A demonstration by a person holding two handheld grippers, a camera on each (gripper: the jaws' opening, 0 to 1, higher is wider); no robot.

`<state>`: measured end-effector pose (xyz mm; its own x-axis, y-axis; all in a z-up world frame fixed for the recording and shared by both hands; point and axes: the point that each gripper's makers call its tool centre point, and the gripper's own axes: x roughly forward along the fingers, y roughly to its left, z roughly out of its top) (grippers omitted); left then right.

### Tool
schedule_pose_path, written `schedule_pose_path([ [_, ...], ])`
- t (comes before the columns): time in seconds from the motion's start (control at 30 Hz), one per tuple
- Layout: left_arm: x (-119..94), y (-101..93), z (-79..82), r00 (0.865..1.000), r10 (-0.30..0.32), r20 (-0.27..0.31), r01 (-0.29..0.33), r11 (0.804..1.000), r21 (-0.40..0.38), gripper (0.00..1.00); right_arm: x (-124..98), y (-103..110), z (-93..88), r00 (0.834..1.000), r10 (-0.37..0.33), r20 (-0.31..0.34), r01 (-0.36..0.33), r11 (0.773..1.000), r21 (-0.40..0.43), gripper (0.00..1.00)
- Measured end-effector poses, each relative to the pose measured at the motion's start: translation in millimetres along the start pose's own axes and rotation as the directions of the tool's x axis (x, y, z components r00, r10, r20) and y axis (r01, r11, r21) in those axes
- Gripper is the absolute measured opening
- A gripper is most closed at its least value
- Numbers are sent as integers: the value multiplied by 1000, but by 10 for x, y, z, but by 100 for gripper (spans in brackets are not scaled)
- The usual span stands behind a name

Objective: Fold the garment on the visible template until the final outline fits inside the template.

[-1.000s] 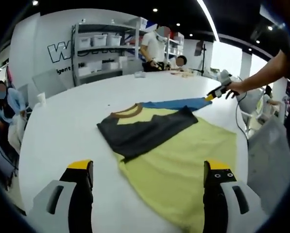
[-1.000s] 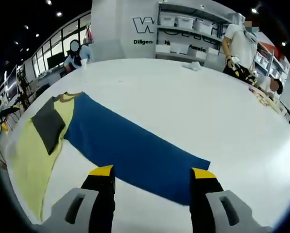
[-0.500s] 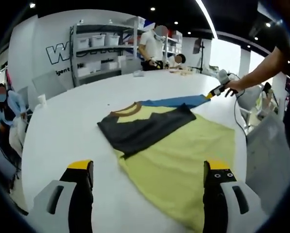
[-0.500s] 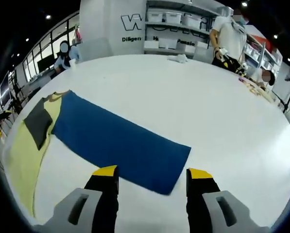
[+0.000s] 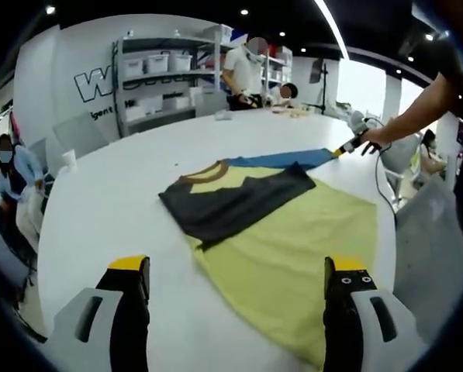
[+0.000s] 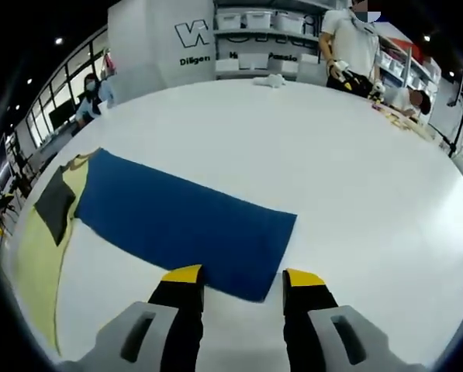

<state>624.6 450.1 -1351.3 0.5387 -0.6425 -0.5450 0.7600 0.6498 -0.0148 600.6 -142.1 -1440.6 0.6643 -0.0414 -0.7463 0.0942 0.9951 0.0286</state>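
**Garment half-spread on white table as two grippers stand over its edges**

A yellow-green shirt with one dark grey sleeve folded across its chest (image 5: 285,232) lies flat on a broad white round table (image 5: 122,194), its brown-trimmed collar toward the far side. In the left gripper view, the left gripper (image 5: 235,279) stands above the near hem, its yellow-tipped black jaws wide apart and holding nothing; the right-hand jaw overlaps the yellow fabric in the picture, though whether it touches the cloth cannot be told.

A long blue rectangular cloth panel (image 6: 181,221) stretches from the collar area away across the table. In the right gripper view it runs diagonally, with the yellow-green body and grey sleeve of the shirt at its far left end. The right gripper (image 6: 239,277) sits at the panel's near corner, jaws parted only moderately and straddling the blue edge; nothing is gripped between them as far as can be seen. The same gripper appears at the far end of the blue panel in the left gripper view, held by a person's hand (image 5: 373,138) on an outstretched arm.

Beyond the table stand metal shelves with pale storage bins (image 5: 165,70) against a white wall with lettering. A person in a white top (image 6: 351,43) stands at the far side, and another sits at the table's edge (image 5: 10,174).
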Motion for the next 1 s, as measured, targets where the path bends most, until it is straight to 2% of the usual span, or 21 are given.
schedule_pose_path([
  [0.27, 3, 1, -1, 1000, 2, -3, -2, 1000, 2, 97, 29, -4, 35, 1000, -15, 3, 15, 1000, 10, 29],
  [0.43, 4, -5, -11, 1000, 1, -5, -1, 1000, 4, 97, 20, -55, 13, 999, -35, -10, 35, 999, -34, 15],
  [0.57, 4, -13, -20, 1000, -1, -8, 1, 1000, 8, 97, 19, -61, 5, 999, -35, -24, 34, 999, -32, 9],
  [0.67, 2, -11, -30, 1000, 0, -11, 0, 1000, 9, 96, 22, -86, -12, 998, -40, -38, 38, 998, -48, 0],
  [1.0, -16, 5, -46, 1000, 8, -13, -8, 1000, 5, 96, 7, -90, 51, 998, -46, -45, 41, 995, -95, 0],
])
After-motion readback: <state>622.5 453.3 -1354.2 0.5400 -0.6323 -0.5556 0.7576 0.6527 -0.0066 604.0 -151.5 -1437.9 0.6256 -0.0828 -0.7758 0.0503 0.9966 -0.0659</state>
